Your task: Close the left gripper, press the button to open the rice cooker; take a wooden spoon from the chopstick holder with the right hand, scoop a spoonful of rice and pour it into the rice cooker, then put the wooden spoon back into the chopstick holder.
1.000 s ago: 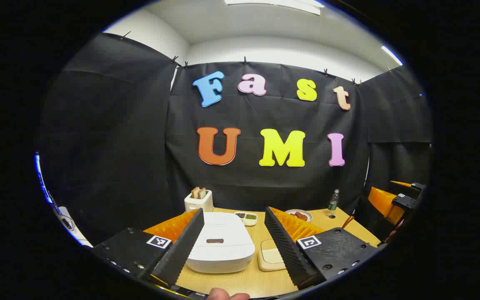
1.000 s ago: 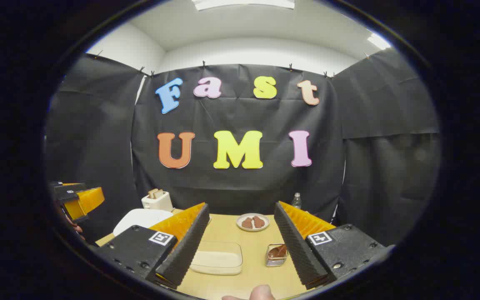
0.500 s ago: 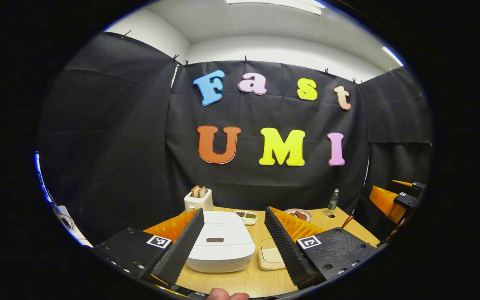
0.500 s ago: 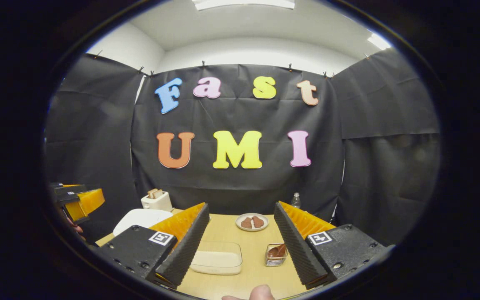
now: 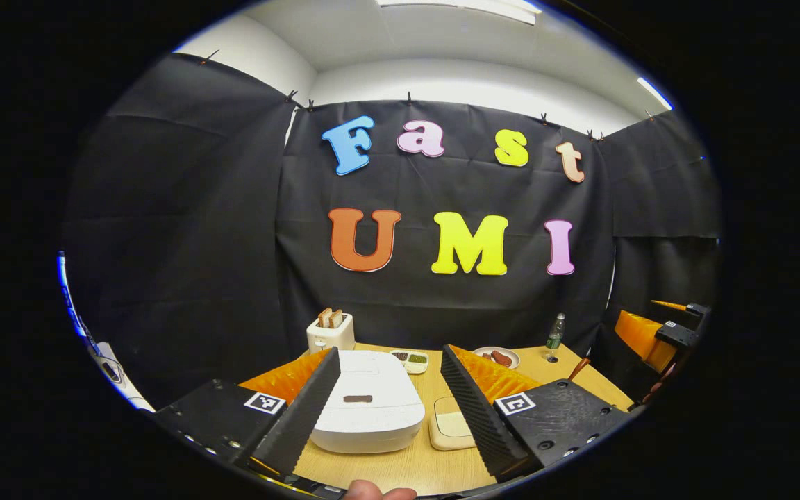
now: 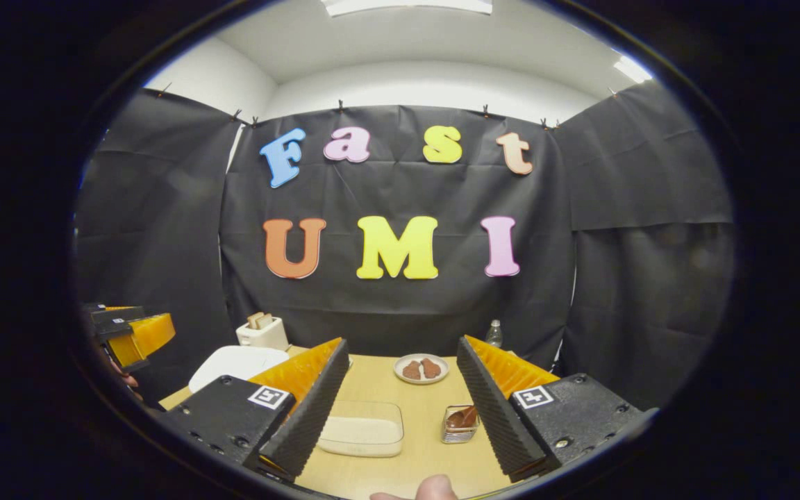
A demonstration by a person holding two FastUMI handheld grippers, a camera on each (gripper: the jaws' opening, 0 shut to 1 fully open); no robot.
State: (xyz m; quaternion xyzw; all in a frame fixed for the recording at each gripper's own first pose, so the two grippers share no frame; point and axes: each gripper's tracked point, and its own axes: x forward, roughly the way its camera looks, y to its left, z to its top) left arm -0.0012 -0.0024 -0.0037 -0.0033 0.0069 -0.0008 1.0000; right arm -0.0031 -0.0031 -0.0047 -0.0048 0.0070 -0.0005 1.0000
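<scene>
White rice cooker (image 5: 369, 401) on the wooden bench (image 5: 400, 469), lid down and flat, dark button (image 5: 357, 400) on top untouched: first step judged not yet done. Left tongs (image 5: 389, 406) released, jaws spread wide with nothing between them, hanging above the near edge of the bench and framing the cooker; not yet clenched as the task asks for the press. Right tongs (image 6: 400, 410) likewise released and holding nothing, poised above the bench on the other side. Clear shallow box of rice (image 6: 362, 430) lying between the right jaws in the right gripper view, seemingly full and level, so no scoop judged taken. Small holder (image 6: 460, 425) just beside that box, brown spoon heads (image 6: 462, 418) resting in it; wooden spoon judged to be there, not yet lifted, though too small to tell which piece. Rice box (image 5: 452, 425) just beside the cooker, apart from it. Further back and outside the task: toaster (image 5: 331, 333) with bread slices, small split dish (image 5: 410, 360), plate of brown food (image 6: 421, 369), bottle (image 5: 554, 339). A fingertip (image 6: 435, 489) at the lower edge of the right gripper view. Everything left, by this reading: clench the left tongs, press the button, raise the lid, fetch the spoon, scoop, pour, return the spoon.
</scene>
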